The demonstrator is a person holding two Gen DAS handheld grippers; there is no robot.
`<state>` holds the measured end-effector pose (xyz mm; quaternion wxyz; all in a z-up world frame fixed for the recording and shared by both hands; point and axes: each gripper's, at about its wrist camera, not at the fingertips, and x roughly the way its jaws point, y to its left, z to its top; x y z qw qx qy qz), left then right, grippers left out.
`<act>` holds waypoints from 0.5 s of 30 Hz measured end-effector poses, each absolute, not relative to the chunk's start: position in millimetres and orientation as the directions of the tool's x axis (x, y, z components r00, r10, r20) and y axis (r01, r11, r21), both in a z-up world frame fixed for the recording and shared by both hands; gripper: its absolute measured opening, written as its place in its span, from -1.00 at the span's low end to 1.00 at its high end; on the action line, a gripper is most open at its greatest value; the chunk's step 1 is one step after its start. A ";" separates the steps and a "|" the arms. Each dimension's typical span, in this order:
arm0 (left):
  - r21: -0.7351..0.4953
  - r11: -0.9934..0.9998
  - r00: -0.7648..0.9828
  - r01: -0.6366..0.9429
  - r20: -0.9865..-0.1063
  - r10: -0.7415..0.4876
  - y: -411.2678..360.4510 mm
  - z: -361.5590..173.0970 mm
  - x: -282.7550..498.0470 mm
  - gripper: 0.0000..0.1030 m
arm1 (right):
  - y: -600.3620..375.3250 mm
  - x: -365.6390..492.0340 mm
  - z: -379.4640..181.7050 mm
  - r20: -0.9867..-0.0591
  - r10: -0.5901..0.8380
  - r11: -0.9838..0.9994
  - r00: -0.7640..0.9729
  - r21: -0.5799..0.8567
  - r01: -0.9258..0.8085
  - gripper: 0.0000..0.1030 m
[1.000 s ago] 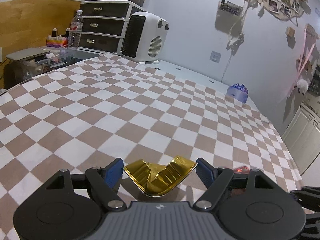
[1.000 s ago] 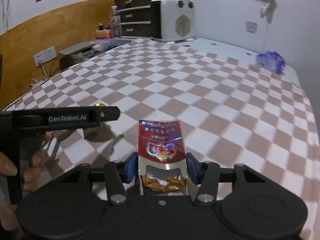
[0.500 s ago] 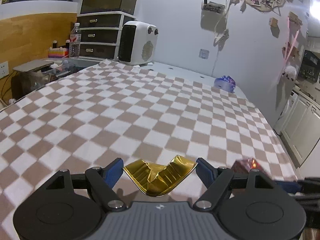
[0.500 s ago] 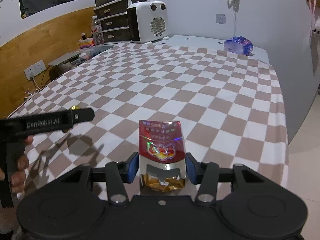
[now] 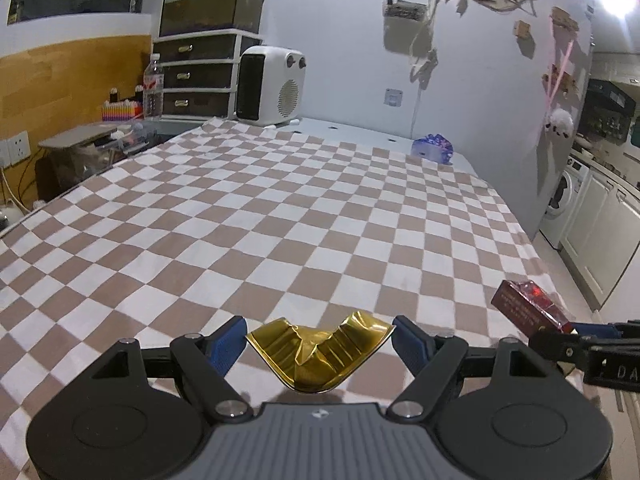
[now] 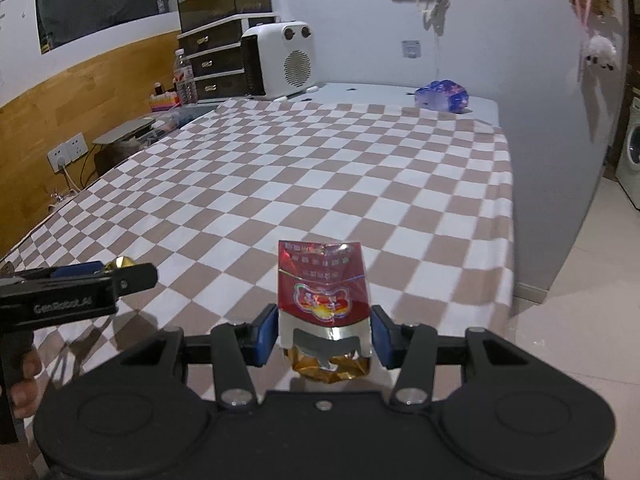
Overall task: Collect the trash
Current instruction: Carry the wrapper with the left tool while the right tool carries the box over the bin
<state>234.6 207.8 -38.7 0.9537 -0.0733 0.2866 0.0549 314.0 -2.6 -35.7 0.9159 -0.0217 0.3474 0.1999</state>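
left wrist view puts our left gripper (image 5: 319, 344) low in the frame, its blue pads (image 5: 224, 344) closed on a piece of gold foil (image 5: 318, 354). we see the foil as a shiny, mirror-like yellow sheet, folded into a v with both wings flaring up toward the pads and creases meeting at the bottom point. it hangs between the fingers above the checkered cloth (image 5: 280, 216), a brown and white blanket spread over the whole surface. at the right edge of this view the red packet (image 5: 530, 306) shows side-on at the tip of our other tool.

from the right wrist view, our right gripper (image 6: 324, 334) clamps that packet (image 6: 323, 292) by its two side edges. it is a flattened, glossy red cigarette-style pack with gold print and a bright emblem in the middle; its lower end is torn open, showing white card and crumpled gold liner (image 6: 330, 368). it stands upright between the pads, clear of the cloth. to the left, a hand (image 6: 24, 380) grips the handle of the left tool (image 6: 76, 292), with a glint of gold at its tip.

far off we see a white fan heater (image 5: 270, 86), a dark drawer unit (image 5: 196, 76), a water bottle (image 5: 153, 86) and a blue-purple wrapped bundle (image 5: 434, 148) on the bare end beyond the cloth.
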 end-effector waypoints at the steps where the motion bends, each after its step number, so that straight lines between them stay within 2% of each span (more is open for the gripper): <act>1: -0.106 0.984 0.830 -0.145 -0.554 0.062 204.9 -37.6 231.1 0.54 | -5.4 311.3 -34.6 -0.643 0.351 0.920 0.681 0.103 -0.377 -0.05; 15: -0.082 0.993 0.849 -0.082 -0.528 0.026 142.1 -17.1 200.4 0.54 | -59.9 265.8 -17.4 -0.602 0.338 0.935 0.724 0.127 -0.331 -0.05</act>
